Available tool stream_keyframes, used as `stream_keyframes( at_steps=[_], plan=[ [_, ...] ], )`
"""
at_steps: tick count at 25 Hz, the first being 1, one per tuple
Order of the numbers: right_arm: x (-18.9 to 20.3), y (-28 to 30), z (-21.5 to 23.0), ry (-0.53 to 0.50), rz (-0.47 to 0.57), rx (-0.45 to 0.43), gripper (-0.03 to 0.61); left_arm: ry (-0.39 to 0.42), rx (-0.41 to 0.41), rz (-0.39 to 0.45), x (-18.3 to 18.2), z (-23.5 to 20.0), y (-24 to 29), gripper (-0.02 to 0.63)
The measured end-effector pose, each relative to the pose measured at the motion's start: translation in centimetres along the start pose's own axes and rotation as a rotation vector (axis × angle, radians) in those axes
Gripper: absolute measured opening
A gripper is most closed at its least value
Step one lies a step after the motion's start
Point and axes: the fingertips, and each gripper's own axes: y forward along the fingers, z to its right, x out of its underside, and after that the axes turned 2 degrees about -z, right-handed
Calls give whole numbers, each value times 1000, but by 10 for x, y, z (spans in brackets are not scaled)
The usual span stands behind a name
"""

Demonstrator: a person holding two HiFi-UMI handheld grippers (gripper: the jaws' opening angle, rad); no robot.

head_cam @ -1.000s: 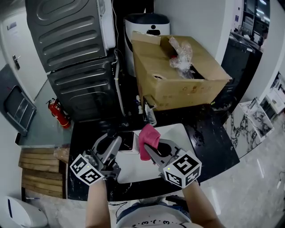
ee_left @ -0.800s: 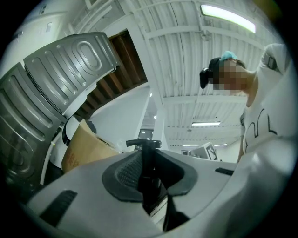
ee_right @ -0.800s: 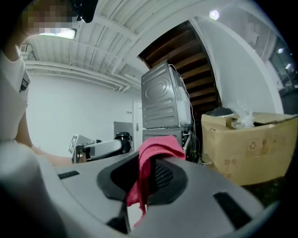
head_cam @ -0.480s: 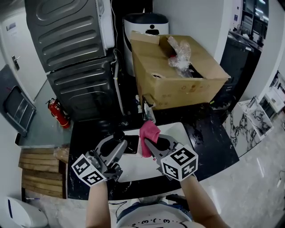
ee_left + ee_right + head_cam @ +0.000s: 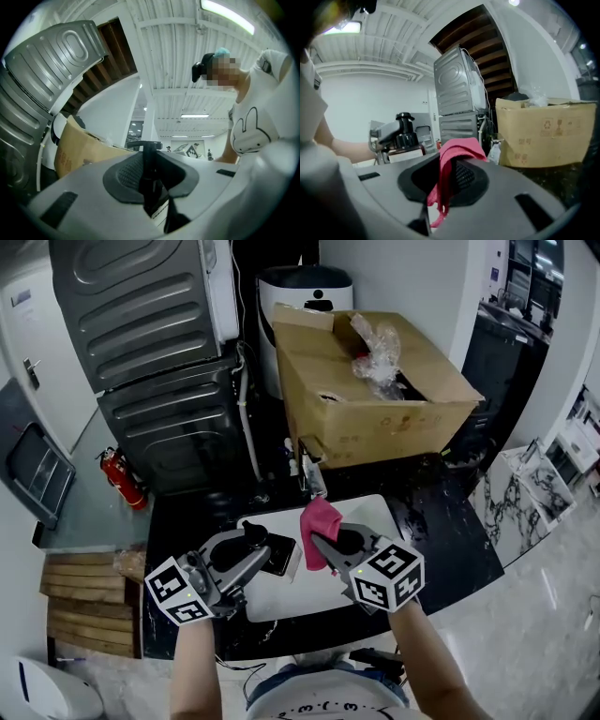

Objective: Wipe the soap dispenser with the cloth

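Black counter, with dispenser and cloth each gripped over it

Head view: a black counter (image 5: 441,540) carries a white slab (image 5: 309,596), with a box (image 5: 375,418) behind it and a grey appliance (image 5: 159,362) at the back left. The left tool (image 5: 258,557) pinches the dispenser (image 5: 278,561) over the slab, pump end up-left. Just beside it, the right tool (image 5: 322,545) pinches the pink cloth (image 5: 319,518). Whether cloth and dispenser touch cannot be told here. Left gripper view: the jaws are pressed on the dispenser's dark neck — the flat pump head shows past the pads and a white label nearer the camera, with box and ribbed ceiling (image 5: 187,61) beyond. Right gripper view: the jaws are closed on a fold of cloth that bunches above the pads and hangs below. The dispenser shows at the left in the other tool — apart from the cloth.
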Motion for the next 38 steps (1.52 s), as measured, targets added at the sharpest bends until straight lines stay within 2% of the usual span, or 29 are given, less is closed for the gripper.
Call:
stream_keyframes(
  at_steps=[3, 6, 13, 19, 22, 25, 27, 29, 33, 38],
  plan=[
    [-18, -7, -21, -26, 53, -192, 49, 15, 111, -72, 4, 12, 2, 91],
    [-18, -11, -44, -79, 26, -358, 49, 49, 176, -141, 8, 24, 5, 91],
    [-4, -12, -52, -83, -34, -540, 48, 52, 240, -170, 10, 35, 5, 91],
    [42, 7, -56, -153, -217, -581, 48, 48, 291, -167, 4, 43, 7, 93],
    [55, 13, -59, -158, -257, -586, 48, 60, 300, -191, 6, 45, 7, 94],
    [61, 17, -51, -200, -290, -545, 48, 77, 297, -209, 8, 46, 6, 92],
    [53, 20, -40, -202, -267, -490, 49, 91, 295, -222, 9, 46, 5, 92],
    [33, 19, -33, -146, -185, -465, 49, 100, 303, -243, 12, 47, 4, 92],
    [-13, 12, -44, -4, -5, -559, 49, 111, 333, -290, 21, 54, 5, 92],
    [-10, 22, -58, 44, -23, -633, 48, 104, 342, -287, 22, 56, 7, 92]
  ],
)
